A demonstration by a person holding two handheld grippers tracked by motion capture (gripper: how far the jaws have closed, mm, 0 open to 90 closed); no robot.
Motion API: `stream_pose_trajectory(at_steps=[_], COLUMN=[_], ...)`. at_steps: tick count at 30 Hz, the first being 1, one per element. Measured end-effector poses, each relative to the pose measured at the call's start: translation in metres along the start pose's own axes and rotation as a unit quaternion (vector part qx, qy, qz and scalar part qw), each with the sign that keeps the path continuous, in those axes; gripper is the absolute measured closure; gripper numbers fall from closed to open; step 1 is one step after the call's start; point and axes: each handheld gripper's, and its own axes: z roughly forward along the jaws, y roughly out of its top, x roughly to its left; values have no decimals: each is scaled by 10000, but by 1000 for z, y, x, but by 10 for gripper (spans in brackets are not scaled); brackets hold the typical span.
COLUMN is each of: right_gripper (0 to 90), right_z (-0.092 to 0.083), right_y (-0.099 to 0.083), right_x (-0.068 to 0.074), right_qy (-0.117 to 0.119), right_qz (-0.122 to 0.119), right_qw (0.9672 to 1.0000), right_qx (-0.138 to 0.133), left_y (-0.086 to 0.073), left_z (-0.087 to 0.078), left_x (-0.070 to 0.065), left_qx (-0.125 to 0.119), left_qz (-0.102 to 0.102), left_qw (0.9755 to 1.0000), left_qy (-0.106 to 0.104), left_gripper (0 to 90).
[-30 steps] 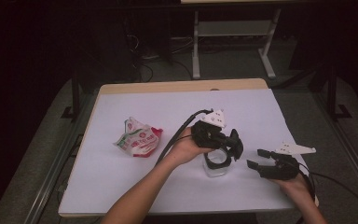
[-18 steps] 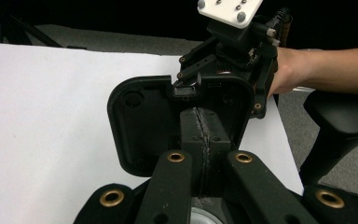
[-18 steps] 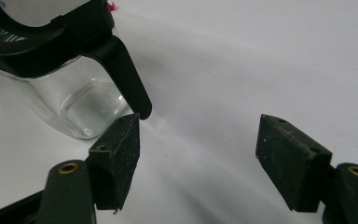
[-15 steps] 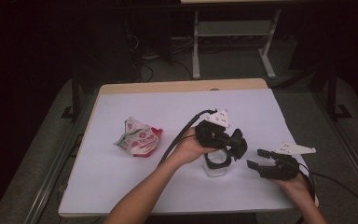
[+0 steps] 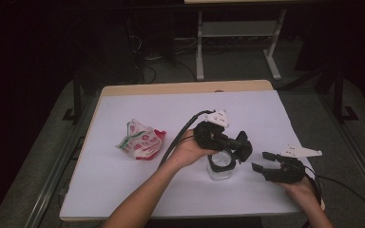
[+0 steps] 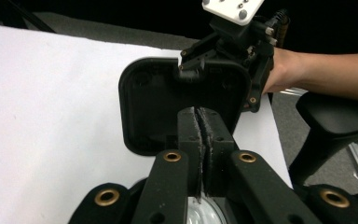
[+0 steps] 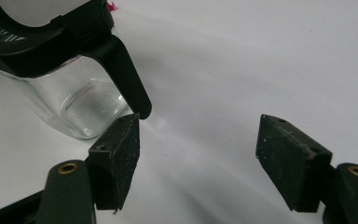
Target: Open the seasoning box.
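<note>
A clear glass jar (image 5: 220, 167) with a black rim stands on the white table (image 5: 123, 185), right of centre. Its black lid (image 6: 168, 100) is swung up and stands just beyond my left gripper's tips. My left gripper (image 5: 241, 148) sits over the jar's mouth, jaws together. In the left gripper view (image 6: 201, 140) the pads meet with nothing visible between them; they have just eased apart by a hair. My right gripper (image 5: 261, 161) rests low to the jar's right, open and empty. In the right gripper view (image 7: 198, 163) the jar (image 7: 74, 100) and its hanging black latch (image 7: 128, 81) sit beside the left pad.
A crumpled red, white and green snack bag (image 5: 140, 141) lies left of centre. Cables trail from both grippers across the table. A black chair part (image 6: 335, 126) sits past the table's right edge. A metal stand (image 5: 237, 33) is on the floor behind.
My left gripper has shifted slightly to the right over the jar. The right gripper has stayed put.
</note>
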Motion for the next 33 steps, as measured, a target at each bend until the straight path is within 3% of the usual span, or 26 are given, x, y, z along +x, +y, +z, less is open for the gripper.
stream_pose_trajectory(at_steps=[4,10,20,33], right_gripper=[299,299,299,299], right_z=[0,1,2,3], right_y=[0,0,0,-1], right_x=[0,0,1,1], right_qy=[-2,2,-2,0], right_qz=[8,29,15,17], right_qw=[10000,10000,10000,10000], right_qx=[-1,15,21,30], left_y=[-3,-11,-27,-56], left_z=[-6,-16,-34,-51], left_x=[-2,-3,-6,-10], left_qx=[2,-33,-11,-1], left_qz=[-8,-193,-355,-501], left_qw=[10000,9997,9985,9958], left_qy=[78,158,411,764], left_gripper=[803,735,709,602])
